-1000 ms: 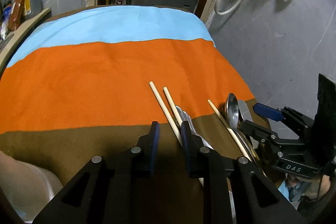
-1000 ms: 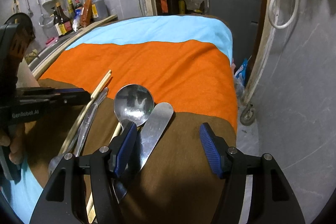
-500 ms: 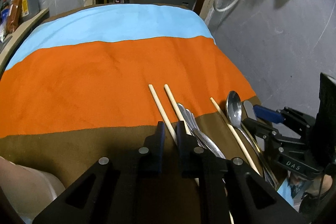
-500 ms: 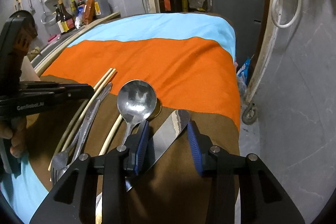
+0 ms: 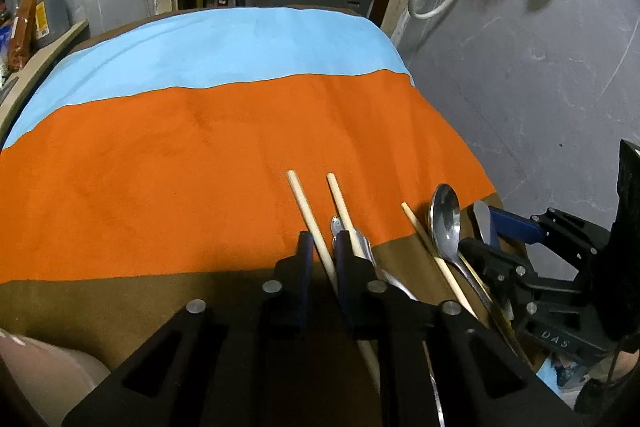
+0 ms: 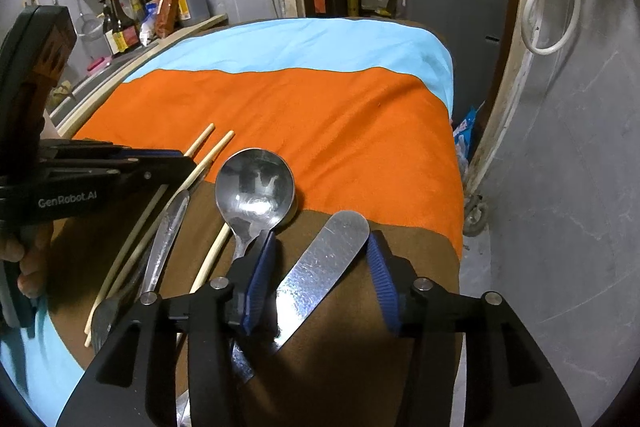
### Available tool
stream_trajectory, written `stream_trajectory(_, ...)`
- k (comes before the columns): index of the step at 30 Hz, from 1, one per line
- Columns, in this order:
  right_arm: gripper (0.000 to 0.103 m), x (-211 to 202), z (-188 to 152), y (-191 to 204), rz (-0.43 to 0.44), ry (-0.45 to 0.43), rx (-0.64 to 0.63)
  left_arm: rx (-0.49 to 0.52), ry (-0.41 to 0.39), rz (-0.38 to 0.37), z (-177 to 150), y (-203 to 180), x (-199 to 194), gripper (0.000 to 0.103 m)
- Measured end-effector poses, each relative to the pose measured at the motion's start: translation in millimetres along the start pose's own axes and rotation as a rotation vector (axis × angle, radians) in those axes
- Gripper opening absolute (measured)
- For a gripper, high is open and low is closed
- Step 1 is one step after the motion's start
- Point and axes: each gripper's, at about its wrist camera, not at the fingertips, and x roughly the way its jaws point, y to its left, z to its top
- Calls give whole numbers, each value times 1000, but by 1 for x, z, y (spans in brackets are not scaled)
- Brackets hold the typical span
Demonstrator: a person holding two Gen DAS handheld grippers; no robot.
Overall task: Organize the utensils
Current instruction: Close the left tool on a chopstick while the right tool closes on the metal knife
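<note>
Two markings can be read. "GenRobot.AI" stands in pale letters on the black side of the left gripper (image 6: 188, 163), seen at the left of the right wrist view. "DAS" stands on the black body of the right gripper (image 5: 486, 231), near right in the left wrist view. Bottle labels are too small to read.
</note>
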Motion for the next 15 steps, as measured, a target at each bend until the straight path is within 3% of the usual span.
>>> stream_trajectory(8,21,-6,-4,2,-1,-8,-3,17,20,-26,-21,4,-20,2)
stream_trajectory(12,22,-5,-3,1,-7,4,4,52,44,-18,-28,1,-26,3)
stream_trajectory(15,34,-1,2,2,-29,17,3,83,74,0,-26,-4,-24,3)
